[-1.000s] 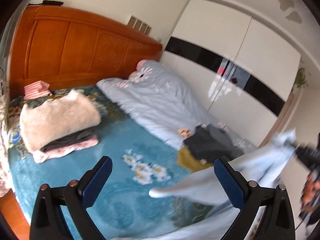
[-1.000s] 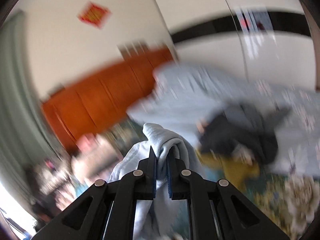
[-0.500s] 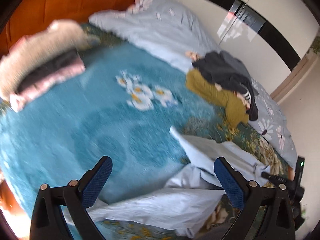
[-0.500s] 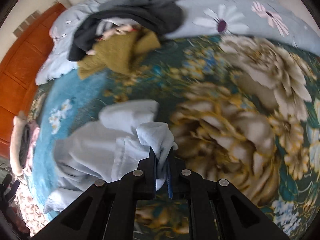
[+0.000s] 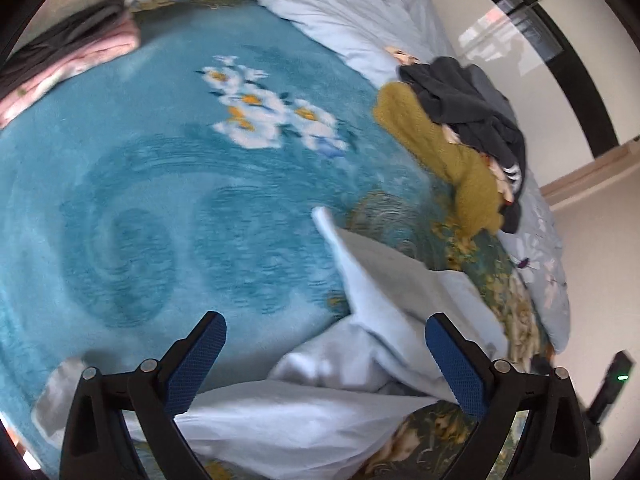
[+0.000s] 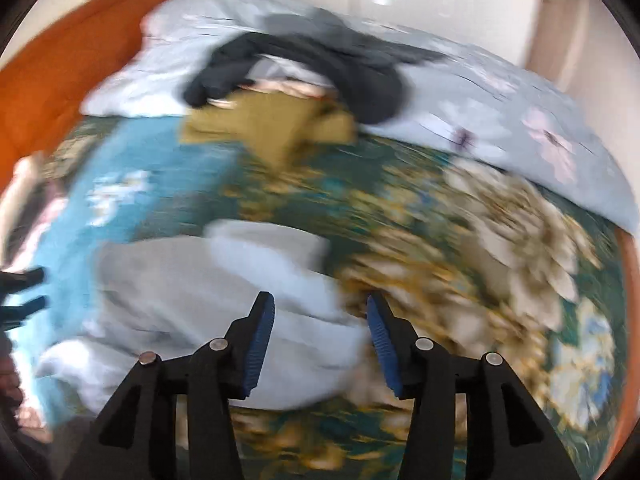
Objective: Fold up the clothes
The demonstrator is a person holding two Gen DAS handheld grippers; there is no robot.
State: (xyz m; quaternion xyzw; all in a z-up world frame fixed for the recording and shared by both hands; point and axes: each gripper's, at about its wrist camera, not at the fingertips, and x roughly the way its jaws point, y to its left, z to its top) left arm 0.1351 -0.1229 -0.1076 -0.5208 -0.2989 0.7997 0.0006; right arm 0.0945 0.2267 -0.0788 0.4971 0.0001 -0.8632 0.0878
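Note:
A pale blue garment (image 5: 360,344) lies crumpled on the teal floral bedspread (image 5: 140,200) near the bed's front edge. My left gripper (image 5: 326,352) hovers over it, wide open, nothing between its blue pads. In the right wrist view the same pale blue garment (image 6: 208,288) lies loose below my right gripper (image 6: 320,332), which stands open with its fingers apart just above the cloth. That view is blurred. The left gripper's tips (image 6: 24,292) show at the far left edge there.
A heap of unfolded clothes, a mustard sweater (image 5: 448,160) under dark grey garments (image 5: 472,108), lies by the light blue duvet (image 5: 340,12). A stack of folded clothes (image 5: 72,48) sits at the far left. An orange headboard (image 6: 60,52) stands behind, and a wardrobe beyond the bed.
My right gripper has let go of the pale blue garment and opened; the garment now lies on the bed. Both cameras have tilted down toward the bedspread.

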